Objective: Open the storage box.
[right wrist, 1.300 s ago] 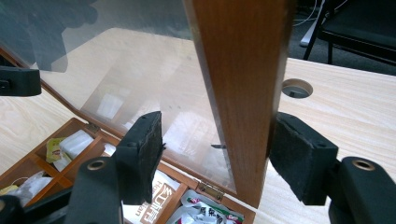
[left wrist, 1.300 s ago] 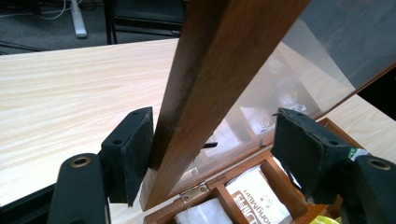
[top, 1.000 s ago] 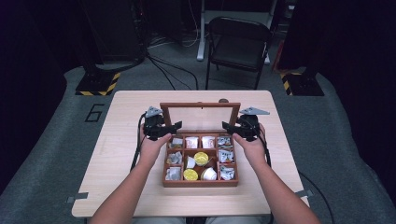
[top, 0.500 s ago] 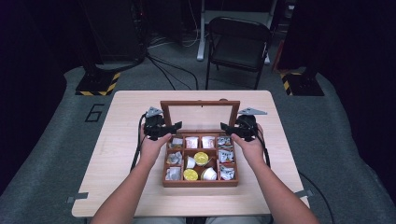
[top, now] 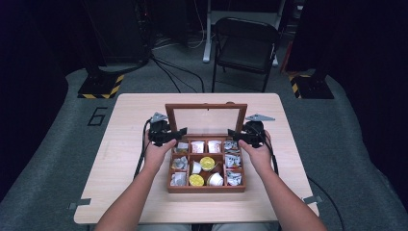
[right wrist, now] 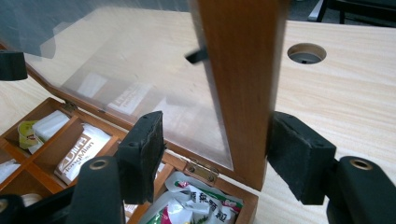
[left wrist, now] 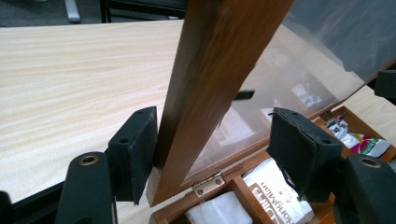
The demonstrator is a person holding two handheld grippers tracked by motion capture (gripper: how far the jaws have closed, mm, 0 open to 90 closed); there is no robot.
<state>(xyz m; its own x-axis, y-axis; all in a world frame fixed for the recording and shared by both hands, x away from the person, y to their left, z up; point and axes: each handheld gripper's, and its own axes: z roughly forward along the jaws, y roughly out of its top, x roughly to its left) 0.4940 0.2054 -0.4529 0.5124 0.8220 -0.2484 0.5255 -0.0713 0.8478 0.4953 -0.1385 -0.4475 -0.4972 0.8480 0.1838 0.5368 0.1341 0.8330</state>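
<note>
A brown wooden box (top: 206, 188) of tea bags and yellow-lidded cups (top: 207, 163) sits mid-table, its glass lid (top: 206, 106) standing upright. My left gripper (top: 179, 134) straddles the lid's left frame post (left wrist: 215, 70). Its jaws have just been closing: the outer pad (left wrist: 140, 149) rests against the wood, while the inner pad stays clear of the glass. My right gripper (top: 233, 134) straddles the right post (right wrist: 243, 84). Its outer pad (right wrist: 294, 158) is at the wood, and a gap remains inside.
The light wooden table (top: 125, 120) has bare room on both sides of the box and a round cable hole (right wrist: 306, 53) behind the lid. A black folding chair (top: 245, 48) and striped stand bases are on the floor beyond.
</note>
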